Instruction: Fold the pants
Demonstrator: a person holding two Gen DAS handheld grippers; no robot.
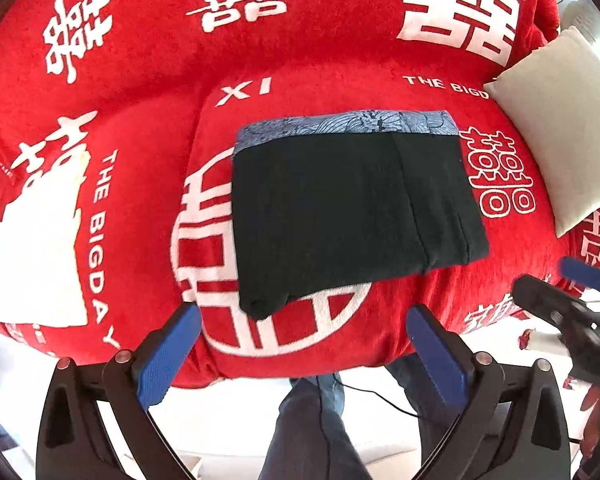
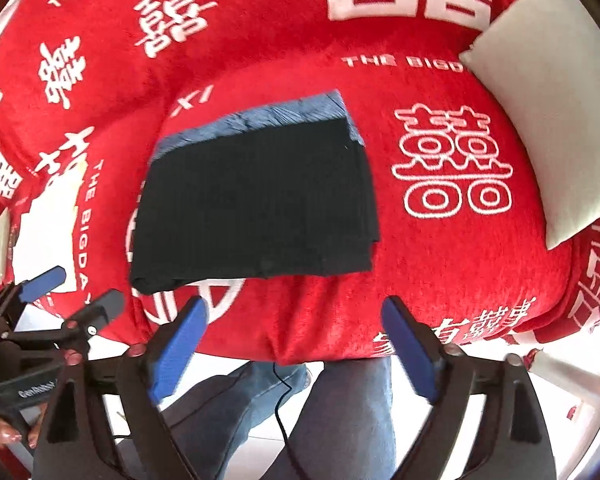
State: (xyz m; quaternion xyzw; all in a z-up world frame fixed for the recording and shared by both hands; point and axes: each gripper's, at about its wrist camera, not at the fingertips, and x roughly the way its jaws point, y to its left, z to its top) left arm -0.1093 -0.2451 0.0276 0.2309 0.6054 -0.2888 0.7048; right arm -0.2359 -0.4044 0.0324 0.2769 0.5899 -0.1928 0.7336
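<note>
The black pants (image 1: 348, 216) lie folded into a compact rectangle on the red blanket, with a blue patterned waistband (image 1: 348, 126) along the far edge. They also show in the right wrist view (image 2: 256, 204). My left gripper (image 1: 304, 354) is open and empty, held back over the near edge of the seat, apart from the pants. My right gripper (image 2: 294, 350) is open and empty, also near the front edge. The right gripper shows at the right of the left wrist view (image 1: 564, 284), and the left gripper shows at the left of the right wrist view (image 2: 76, 292).
A red blanket with white characters (image 1: 140, 80) covers the sofa. A pale cushion (image 1: 560, 128) leans at the right. The person's jeans-clad legs (image 2: 340, 420) and a thin black cable are below on a white floor.
</note>
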